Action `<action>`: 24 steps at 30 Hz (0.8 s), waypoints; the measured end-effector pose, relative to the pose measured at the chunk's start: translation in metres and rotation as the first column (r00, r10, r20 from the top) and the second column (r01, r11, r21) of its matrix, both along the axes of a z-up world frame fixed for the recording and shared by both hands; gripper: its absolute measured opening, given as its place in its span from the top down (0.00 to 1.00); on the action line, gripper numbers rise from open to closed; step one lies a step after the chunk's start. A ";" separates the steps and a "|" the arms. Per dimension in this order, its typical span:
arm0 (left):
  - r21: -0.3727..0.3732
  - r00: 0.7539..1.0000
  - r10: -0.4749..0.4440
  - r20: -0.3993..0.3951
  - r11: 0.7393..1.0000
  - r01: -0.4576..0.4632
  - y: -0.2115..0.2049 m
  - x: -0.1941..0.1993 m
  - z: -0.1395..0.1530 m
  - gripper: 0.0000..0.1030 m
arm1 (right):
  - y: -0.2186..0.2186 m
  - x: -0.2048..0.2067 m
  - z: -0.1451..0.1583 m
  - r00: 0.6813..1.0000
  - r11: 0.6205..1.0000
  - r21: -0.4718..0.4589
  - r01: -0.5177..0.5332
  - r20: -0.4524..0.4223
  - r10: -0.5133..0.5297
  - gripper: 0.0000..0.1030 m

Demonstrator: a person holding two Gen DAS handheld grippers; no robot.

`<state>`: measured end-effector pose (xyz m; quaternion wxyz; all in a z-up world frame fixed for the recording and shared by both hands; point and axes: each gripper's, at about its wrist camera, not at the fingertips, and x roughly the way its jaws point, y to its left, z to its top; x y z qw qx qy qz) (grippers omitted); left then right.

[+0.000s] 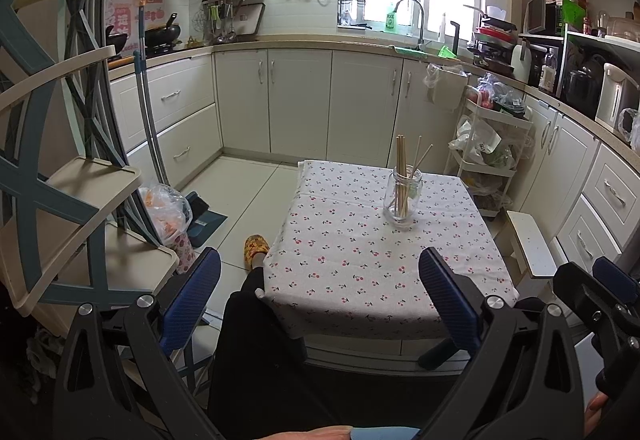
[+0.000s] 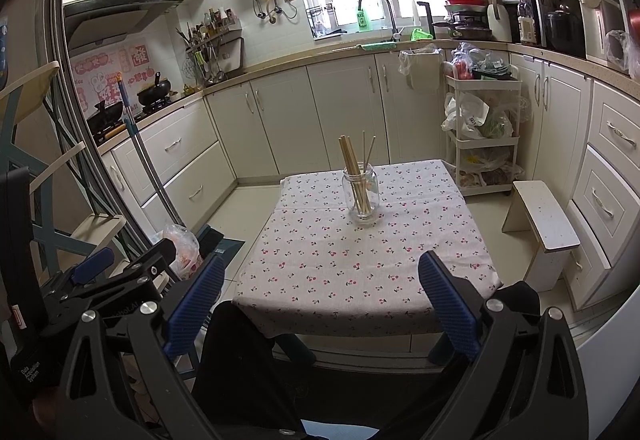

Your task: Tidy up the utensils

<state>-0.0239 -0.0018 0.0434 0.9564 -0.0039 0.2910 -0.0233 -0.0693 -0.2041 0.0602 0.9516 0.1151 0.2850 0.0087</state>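
Observation:
A clear glass jar (image 1: pixel 402 198) (image 2: pixel 360 196) stands upright on a small table (image 1: pixel 328 264) (image 2: pixel 320 272) covered with a cherry-print cloth. Several wooden chopsticks (image 1: pixel 401 168) (image 2: pixel 352 168) stand in the jar, leaning against its rim. My left gripper (image 1: pixel 320 292) is open and empty, held back at the table's near edge, well short of the jar. My right gripper (image 2: pixel 322 296) is also open and empty, at the near edge too. Each gripper shows at the side of the other's view.
A person's dark-trousered legs (image 1: pixel 256 340) and a yellow slipper (image 1: pixel 255 246) lie below the table's near left corner. A white stool (image 2: pixel 540 224) stands right of the table, a white trolley (image 2: pixel 484 136) behind it. A tiered shelf (image 1: pixel 80 200) and bagged items (image 1: pixel 168 212) stand left. Cabinets surround the floor.

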 end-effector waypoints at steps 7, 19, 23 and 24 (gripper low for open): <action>0.000 1.000 0.000 0.000 1.000 0.000 0.000 0.000 0.000 0.07 | 0.000 0.000 0.001 1.000 1.000 0.000 0.000 0.001 0.000 0.09; 0.000 1.000 -0.001 0.000 1.000 0.001 0.001 0.000 0.000 0.07 | 0.001 0.000 -0.001 1.000 1.000 0.000 0.000 0.000 0.000 0.09; -0.001 1.000 -0.001 0.000 1.000 0.001 -0.001 0.000 0.000 0.07 | 0.001 0.000 0.000 1.000 1.000 0.000 0.000 0.001 0.000 0.09; 0.000 1.000 -0.001 0.000 1.000 0.001 0.000 0.000 0.000 0.07 | 0.001 0.000 -0.001 1.000 1.000 0.000 0.000 0.001 0.000 0.09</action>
